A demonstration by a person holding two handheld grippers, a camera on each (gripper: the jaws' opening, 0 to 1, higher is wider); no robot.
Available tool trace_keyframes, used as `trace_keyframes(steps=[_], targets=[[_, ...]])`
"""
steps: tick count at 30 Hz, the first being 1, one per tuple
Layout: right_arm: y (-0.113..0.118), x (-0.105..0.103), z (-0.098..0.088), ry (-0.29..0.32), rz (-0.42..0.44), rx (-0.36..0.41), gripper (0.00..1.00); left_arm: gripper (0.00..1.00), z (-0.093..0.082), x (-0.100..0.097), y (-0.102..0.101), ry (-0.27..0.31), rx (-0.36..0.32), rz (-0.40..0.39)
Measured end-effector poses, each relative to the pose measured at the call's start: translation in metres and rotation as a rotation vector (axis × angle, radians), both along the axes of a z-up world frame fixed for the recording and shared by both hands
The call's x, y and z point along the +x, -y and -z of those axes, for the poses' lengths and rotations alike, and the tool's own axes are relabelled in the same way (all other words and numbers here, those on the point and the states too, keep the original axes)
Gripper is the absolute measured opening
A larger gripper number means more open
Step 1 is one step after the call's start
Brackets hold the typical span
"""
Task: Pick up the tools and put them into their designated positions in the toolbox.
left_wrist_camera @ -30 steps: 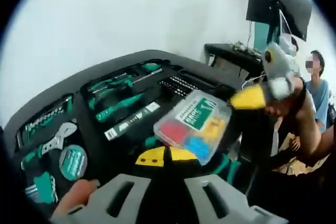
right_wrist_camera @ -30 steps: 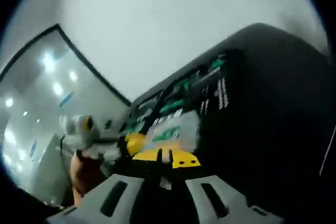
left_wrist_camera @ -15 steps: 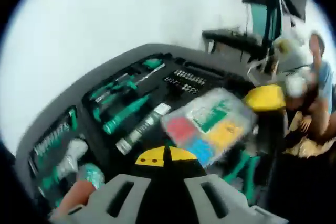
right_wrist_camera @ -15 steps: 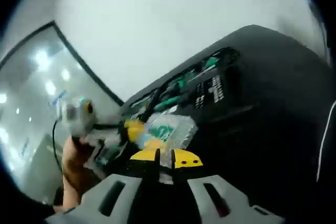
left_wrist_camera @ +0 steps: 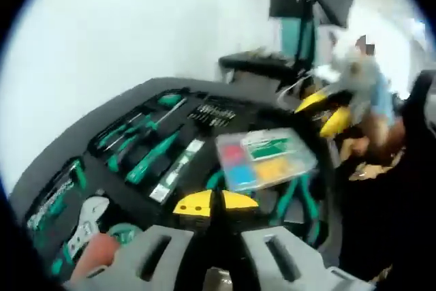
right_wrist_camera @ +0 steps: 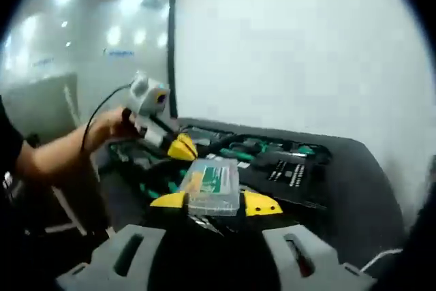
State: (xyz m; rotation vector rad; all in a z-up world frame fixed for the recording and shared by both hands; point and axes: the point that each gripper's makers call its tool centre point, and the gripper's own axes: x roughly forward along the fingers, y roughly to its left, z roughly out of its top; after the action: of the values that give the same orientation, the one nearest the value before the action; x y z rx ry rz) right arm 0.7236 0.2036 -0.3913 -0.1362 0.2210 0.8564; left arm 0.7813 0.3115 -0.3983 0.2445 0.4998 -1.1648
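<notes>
In the right gripper view, the right claw is gripping a clear plastic parts box between its yellow-tipped jaws, which are standing apart by the width of the box and pressing on its two sides. The box, with a green label and coloured pieces inside, is being held above the near edge of the open toolbox. Beyond it, the left claw is reaching in from the left, a hand holding it over the toolbox; its yellow tips look close together, but whether it is closed I cannot tell.

In the left gripper view, the left claw is showing its yellow tips almost touching, with nothing visibly between them. Just past the tips the parts box is hanging over the toolbox tray, near green-handled pliers. Farther back, green-handled screwdrivers are lying in their slots, a wrench is sitting at the left, and a row of bits is lying toward the far edge. The right claw is coming in from the right.
</notes>
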Motion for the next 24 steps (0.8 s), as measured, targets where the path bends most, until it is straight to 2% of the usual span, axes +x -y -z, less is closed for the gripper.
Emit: trace_keyframes(steps=[1, 2, 3, 5, 6, 7, 9, 12, 14, 15, 17, 18, 19, 21, 22, 23, 24], targets=[[-0.002, 0.004, 0.011, -0.013, -0.015, -0.038, 0.38, 0.11, 0.001, 0.001, 0.001, 0.005, 0.018, 0.031], [-0.005, 0.007, 0.016, -0.017, -0.017, -0.043, 0.38, 0.12, 0.001, 0.002, 0.002, 0.011, 0.024, 0.040], [-0.003, 0.016, 0.022, -0.032, 0.002, -0.043, 0.38, 0.12, 0.003, 0.003, 0.006, 0.041, 0.058, 0.072], [-0.002, 0.015, 0.022, -0.024, 0.002, -0.042, 0.39, 0.14, 0.009, 0.007, 0.013, 0.036, 0.095, 0.088], [-0.001, 0.016, 0.019, -0.017, -0.005, -0.037, 0.35, 0.15, 0.012, 0.007, 0.016, 0.046, 0.118, 0.110], [-0.001, 0.016, 0.018, -0.020, -0.013, -0.035, 0.30, 0.17, 0.013, 0.011, 0.021, 0.059, 0.115, 0.133], [-0.001, 0.012, 0.018, -0.025, -0.011, -0.029, 0.28, 0.20, 0.014, 0.014, 0.029, 0.068, 0.118, 0.172], [0.009, 0.003, 0.012, -0.029, 0.030, 0.029, 0.26, 0.21, 0.014, 0.015, 0.041, 0.062, 0.112, 0.192], [0.021, -0.009, 0.009, -0.027, 0.074, 0.052, 0.26, 0.20, 0.012, 0.009, 0.057, 0.053, 0.081, 0.214], [0.024, -0.014, 0.009, -0.038, 0.081, 0.058, 0.27, 0.19, 0.012, -0.004, 0.069, 0.048, 0.082, 0.232], [0.034, -0.021, 0.004, -0.050, 0.137, 0.111, 0.26, 0.09, 0.012, -0.013, 0.086, 0.045, 0.077, 0.269], [0.042, -0.023, 0.004, -0.071, 0.177, 0.122, 0.27, 0.10, 0.015, -0.020, 0.097, 0.073, 0.122, 0.291], [0.048, -0.022, 0.003, -0.061, 0.198, 0.118, 0.27, 0.10, 0.011, -0.017, 0.107, 0.097, 0.101, 0.277], [0.060, -0.019, 0.007, -0.068, 0.221, 0.096, 0.28, 0.12, 0.011, -0.021, 0.120, 0.094, 0.123, 0.291], [0.063, -0.019, 0.008, -0.077, 0.233, 0.100, 0.29, 0.16, 0.010, -0.025, 0.130, 0.083, 0.120, 0.298], [0.070, -0.016, 0.006, -0.078, 0.264, 0.121, 0.28, 0.13, 0.013, -0.035, 0.134, 0.068, 0.132, 0.344], [0.077, -0.014, 0.005, -0.070, 0.288, 0.126, 0.24, 0.10, 0.011, -0.049, 0.144, 0.024, 0.112, 0.365]])
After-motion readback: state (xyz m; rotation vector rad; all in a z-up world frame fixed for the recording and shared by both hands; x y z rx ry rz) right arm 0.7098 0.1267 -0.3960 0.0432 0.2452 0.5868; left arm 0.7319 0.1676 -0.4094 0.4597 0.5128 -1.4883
